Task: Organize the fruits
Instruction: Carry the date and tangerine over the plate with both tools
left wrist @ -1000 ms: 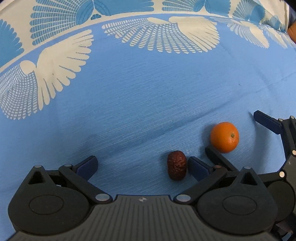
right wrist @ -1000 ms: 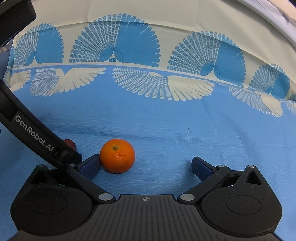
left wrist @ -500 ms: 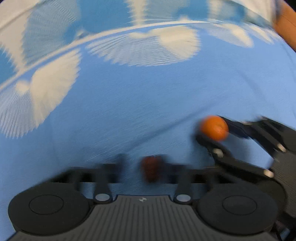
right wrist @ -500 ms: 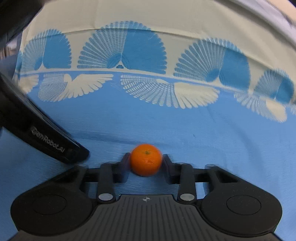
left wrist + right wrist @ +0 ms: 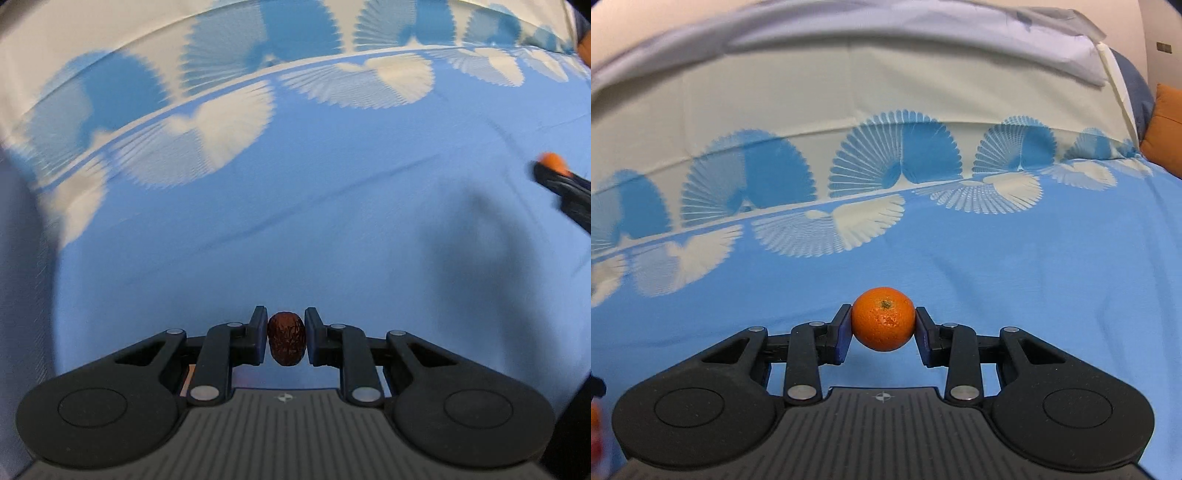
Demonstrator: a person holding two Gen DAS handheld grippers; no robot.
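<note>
Fruits are both off the bed now, one in each gripper: a wrinkled brown date (image 5: 286,343) sits between the fingers (image 5: 258,338) of the left gripper (image 5: 286,338), its long axis running along the fingers, and a small orange (image 5: 882,319) sits between the fingers (image 5: 842,332) of the right gripper (image 5: 882,330), stem end up. Left fingers are drawn nearly together, pads pressing the date on both sides. Right fingers stand a little wider and have just closed onto the orange, which fills the gap. Below both lies the blue bedspread (image 5: 1034,258), with its pale fan-patterned border toward the far edge. No bowl or tray shows, so where each fruit should go I cannot tell. In the left view the orange shows blurred at the right edge.
</note>
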